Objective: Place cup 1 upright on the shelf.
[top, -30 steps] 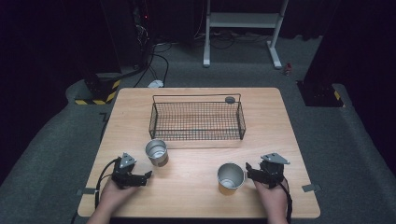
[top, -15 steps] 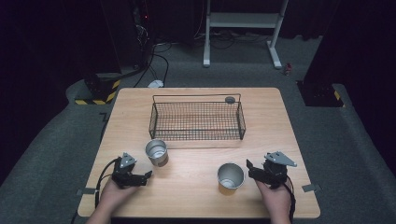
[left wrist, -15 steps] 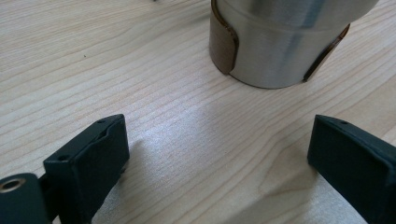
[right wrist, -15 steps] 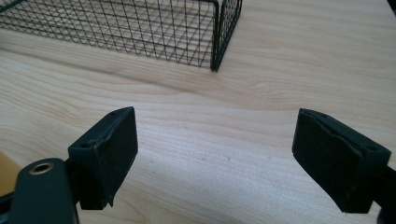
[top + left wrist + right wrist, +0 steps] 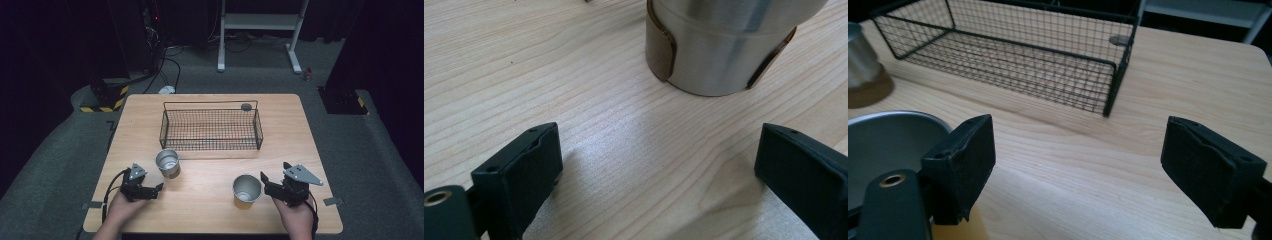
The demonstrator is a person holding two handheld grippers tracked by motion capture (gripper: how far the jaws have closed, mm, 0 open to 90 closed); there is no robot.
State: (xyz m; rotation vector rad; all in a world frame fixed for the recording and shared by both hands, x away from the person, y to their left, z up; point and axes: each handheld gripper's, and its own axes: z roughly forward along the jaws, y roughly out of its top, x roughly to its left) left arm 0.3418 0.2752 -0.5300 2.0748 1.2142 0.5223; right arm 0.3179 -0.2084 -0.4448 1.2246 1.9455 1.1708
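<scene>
Nearest the grippers stand two metal cups, both upright on the wooden table (image 5: 210,200). The left cup (image 5: 167,163) sits near the table's near-left part, just in front of the wire basket's (image 5: 210,129) near-left corner; its steel wall and brown band show in the left gripper view (image 5: 719,45). The left gripper (image 5: 150,190) lies low just near and left of it, jaws spread with bare wood between them. The right cup (image 5: 247,190) stands toward the near right. The right gripper (image 5: 266,181) hovers just right of it, jaws spread wide and holding nothing. Farther off, a small dark disc (image 5: 246,106) lies at the basket's far-right corner.
</scene>
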